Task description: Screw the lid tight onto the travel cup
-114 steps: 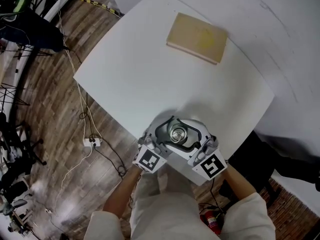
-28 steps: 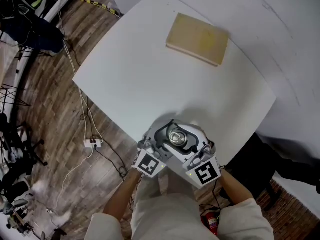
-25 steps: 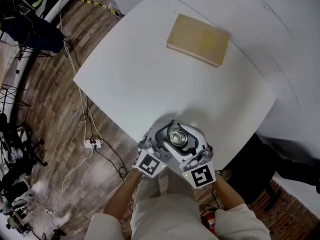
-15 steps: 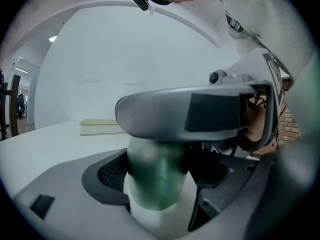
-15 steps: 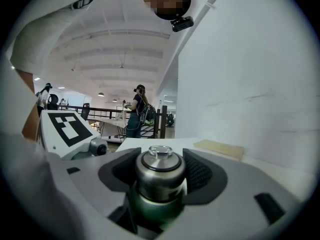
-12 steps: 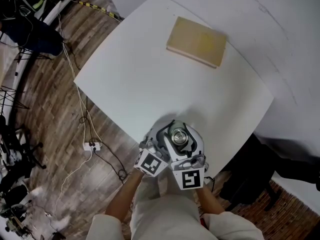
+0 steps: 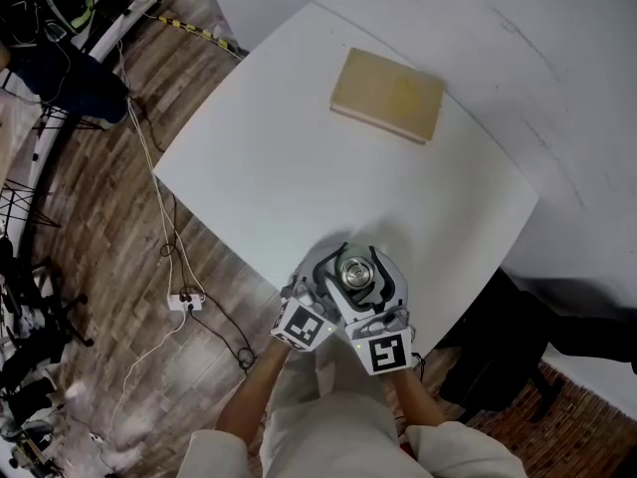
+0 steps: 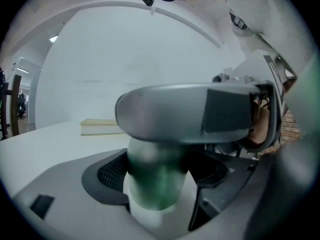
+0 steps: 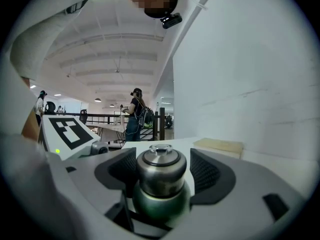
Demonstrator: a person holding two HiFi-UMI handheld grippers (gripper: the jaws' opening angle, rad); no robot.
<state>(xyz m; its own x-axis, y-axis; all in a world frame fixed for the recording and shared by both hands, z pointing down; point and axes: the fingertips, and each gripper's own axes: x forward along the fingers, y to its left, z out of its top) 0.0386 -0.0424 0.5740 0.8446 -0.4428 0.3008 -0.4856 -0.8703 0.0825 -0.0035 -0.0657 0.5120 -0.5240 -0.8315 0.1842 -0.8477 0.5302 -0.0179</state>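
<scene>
Green travel cup (image 9: 162,204) capped by steel lid (image 9: 161,170), contents hidden

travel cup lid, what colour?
Silver brushed metal: the lid sits on the green travel cup. It shows best in the right gripper view.

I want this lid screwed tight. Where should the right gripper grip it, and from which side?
By the lid's round steel side wall, under the small top knob, level from the right gripper's present side: its jaws, just opened, already flank it. The left gripper clamps the upright cup.
</scene>
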